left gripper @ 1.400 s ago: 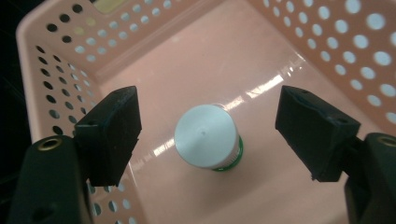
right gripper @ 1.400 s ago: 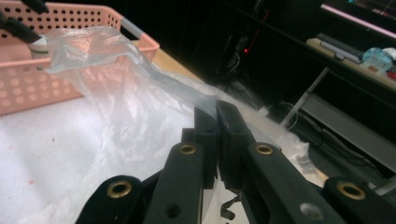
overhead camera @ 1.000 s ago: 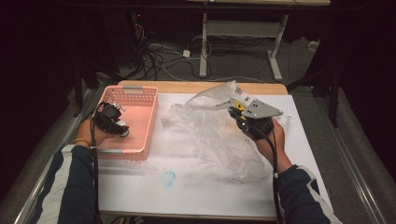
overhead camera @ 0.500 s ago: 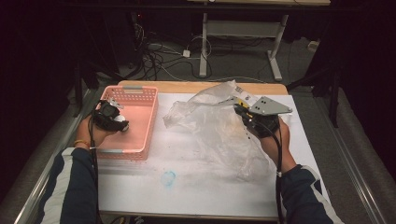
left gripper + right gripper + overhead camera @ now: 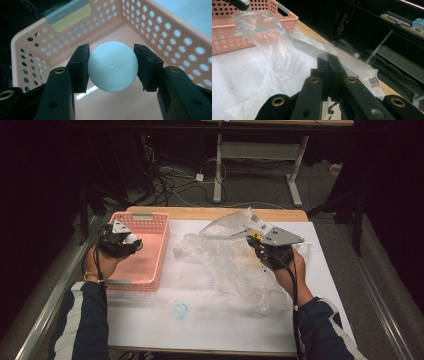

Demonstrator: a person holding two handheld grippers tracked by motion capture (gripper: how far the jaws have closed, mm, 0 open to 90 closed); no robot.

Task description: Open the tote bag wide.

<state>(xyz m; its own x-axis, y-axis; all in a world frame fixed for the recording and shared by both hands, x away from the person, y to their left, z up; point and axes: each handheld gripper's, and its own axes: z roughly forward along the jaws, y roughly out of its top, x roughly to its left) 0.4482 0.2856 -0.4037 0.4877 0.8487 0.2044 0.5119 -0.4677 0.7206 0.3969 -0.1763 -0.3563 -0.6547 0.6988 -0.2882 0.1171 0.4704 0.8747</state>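
Your left gripper [image 5: 111, 67] is clamped on a white ball [image 5: 112, 66], one pad pressed to each side, and you hold it over the pink basket [image 5: 150, 265], inside its walls and clear of its floor. Judging by that, the ball is either just lifted out or about to be carried across to the bag.

Your right gripper [image 5: 328, 62] has its jaws pressed together on a fold of the clear plastic bag [image 5: 235, 265], which lies crumpled on the counter [image 5: 200, 325] just beside the basket. You raise that edge off the counter, most likely to hold the bag's mouth up and open toward the basket so the ball has somewhere to go. Whether the mouth really gapes wide enough, the crumpled film does not show.
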